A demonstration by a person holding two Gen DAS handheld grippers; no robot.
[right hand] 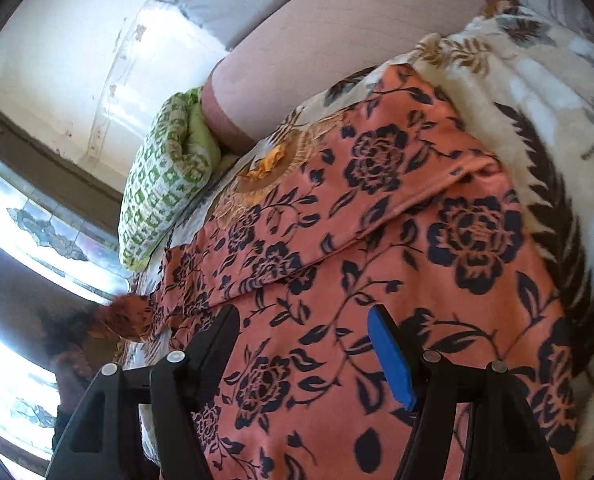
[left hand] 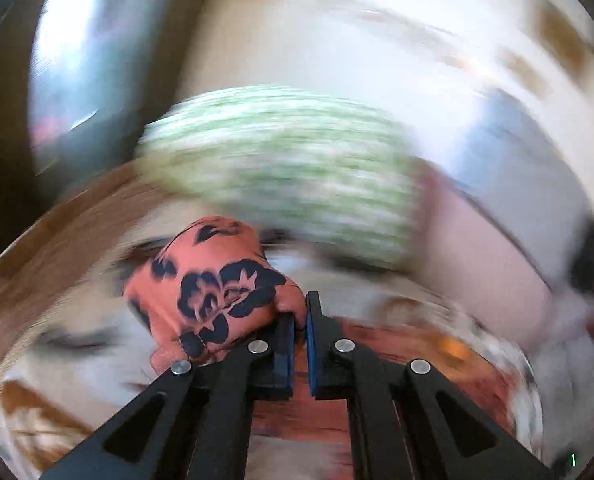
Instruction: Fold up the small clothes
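Garment (right hand: 397, 248), one piece, orange with dark blue flowers, lies spread on the bed (right hand: 557, 92) over a cream blanket (right hand: 537, 152) with brown leaf print; one flap is folded across its upper part. Right gripper (right hand: 305, 336) hovers over the cloth, jaws spread wide, the fabric showing between them and past their tips; whether the tips touch it cannot be told. Left gripper (left hand: 300, 320) has its jaws pressed nearly together, pinching a bunched corner of the same garment (left hand: 213, 280), which bulges out to the left of the tips and above them. Left view is heavily motion-blurred. Beyond the garment, at the bed's far end: one green-and-white patterned pillow (right hand: 161, 184), one pink pillow (right hand: 337, 60) just beside it, touching. In the left view the green pillow (left hand: 281, 184) sits right behind the pinched bunch, the pink one (left hand: 485, 264) to its right. Grippers counted: two.
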